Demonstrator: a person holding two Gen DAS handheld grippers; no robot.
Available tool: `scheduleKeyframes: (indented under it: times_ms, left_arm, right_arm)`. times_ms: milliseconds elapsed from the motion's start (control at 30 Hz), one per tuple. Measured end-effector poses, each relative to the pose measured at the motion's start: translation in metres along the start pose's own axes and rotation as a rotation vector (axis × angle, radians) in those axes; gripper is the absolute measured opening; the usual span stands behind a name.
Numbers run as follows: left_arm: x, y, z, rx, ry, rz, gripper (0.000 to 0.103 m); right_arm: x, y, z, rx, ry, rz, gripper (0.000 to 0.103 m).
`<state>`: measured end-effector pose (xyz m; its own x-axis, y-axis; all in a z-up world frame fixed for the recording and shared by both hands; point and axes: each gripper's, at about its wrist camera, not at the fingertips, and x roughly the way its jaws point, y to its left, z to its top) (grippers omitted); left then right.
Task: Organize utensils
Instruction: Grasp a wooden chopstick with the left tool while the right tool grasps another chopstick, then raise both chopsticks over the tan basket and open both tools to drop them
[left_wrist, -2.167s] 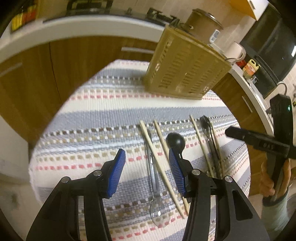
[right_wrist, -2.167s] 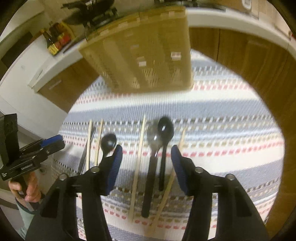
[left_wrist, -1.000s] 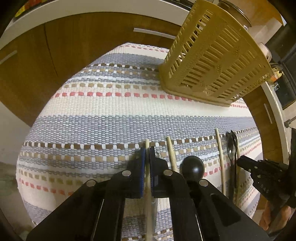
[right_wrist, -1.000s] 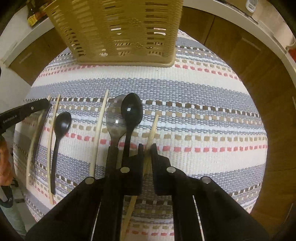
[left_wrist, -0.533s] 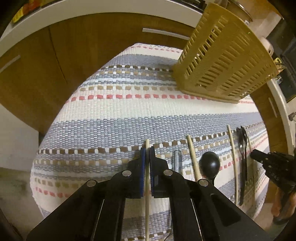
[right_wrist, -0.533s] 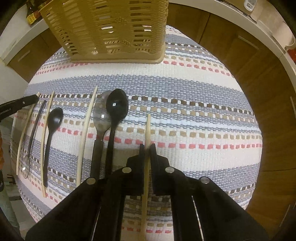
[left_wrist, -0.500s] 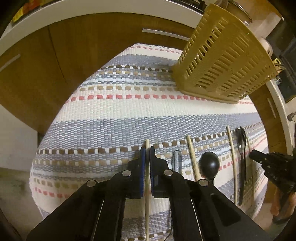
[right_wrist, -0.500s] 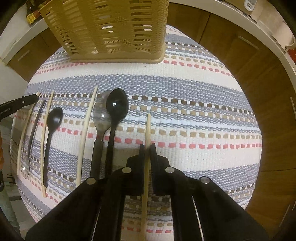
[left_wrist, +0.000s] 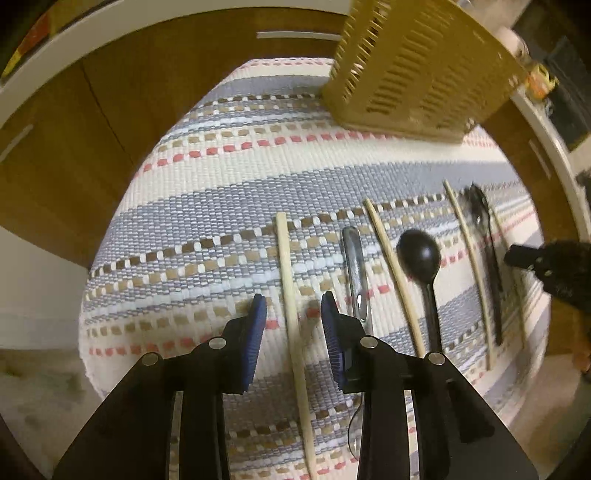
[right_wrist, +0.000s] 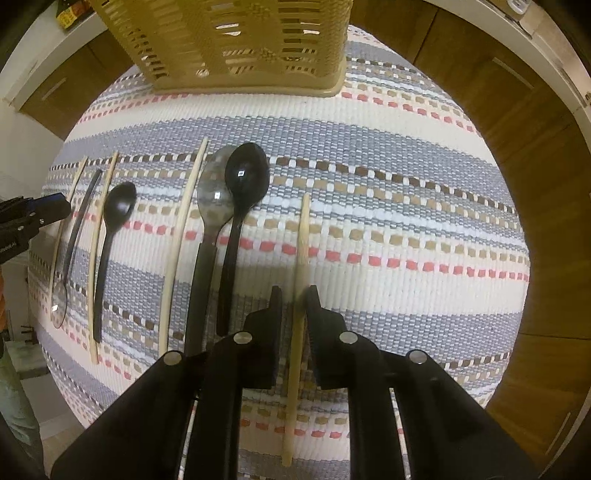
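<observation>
Left gripper (left_wrist: 291, 321): blue-padded jaws have just been opening and stand apart, w/ the pale wooden chopstick (left_wrist: 290, 295) lying between them on the striped woven mat (left_wrist: 207, 192) covering the bench; pads don't touch it. This stick runs from frame centre down to the bottom edge.

Right gripper (right_wrist: 293, 306): black jaws also just opening, only a narrow gap, second pale wooden chopstick (right_wrist: 303, 236) between them. Looks released or nearly so, resting on the mat; can't tell if a pad still brushes it.

Other utensils lie roughly parallel in a row. Left-wrist view, right of centre: steel spoon handle (left_wrist: 354, 266), another pale chopstick (left_wrist: 391, 266), small black plastic spoon (left_wrist: 419, 254). Right-wrist view, centre-left: large black plastic spoon (right_wrist: 245, 177) touching a grey metal spoon w/ black handle (right_wrist: 214, 199). Slotted tan plastic basket (right_wrist: 236, 40) stands at the top of the frame, well apart from the row.

Handling, as I judge it: chopsticks are light, stiff, thin and smooth, so they'll likely roll or pivot in a pinch. Best taken near mid-length, jaws square across the shaft, so neither end droops. The woven mat gives friction, so sliding one needs a slight lift. Spoons: grip the handle, not the bowl; the plastic ones are v. light, the steel one slicker.
</observation>
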<state>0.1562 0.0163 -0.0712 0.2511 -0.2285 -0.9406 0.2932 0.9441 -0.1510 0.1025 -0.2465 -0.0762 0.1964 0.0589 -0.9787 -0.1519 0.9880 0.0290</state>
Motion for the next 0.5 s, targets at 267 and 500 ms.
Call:
scheduleKeyframes:
  times_ms: [267,500]
  left_arm:
    - [0.001,-0.019,-0.004,0.045,-0.044,0.155,0.003]
    - [-0.034,0.002,-0.017,-0.048,-0.206,-0.037,0.003]
  right_arm:
    - [0.005,0.013,-0.002,-0.015,-0.03,-0.02,0.005]
    - [-0.014,0.014,-0.008,-0.011,-0.157,0.072,0.004]
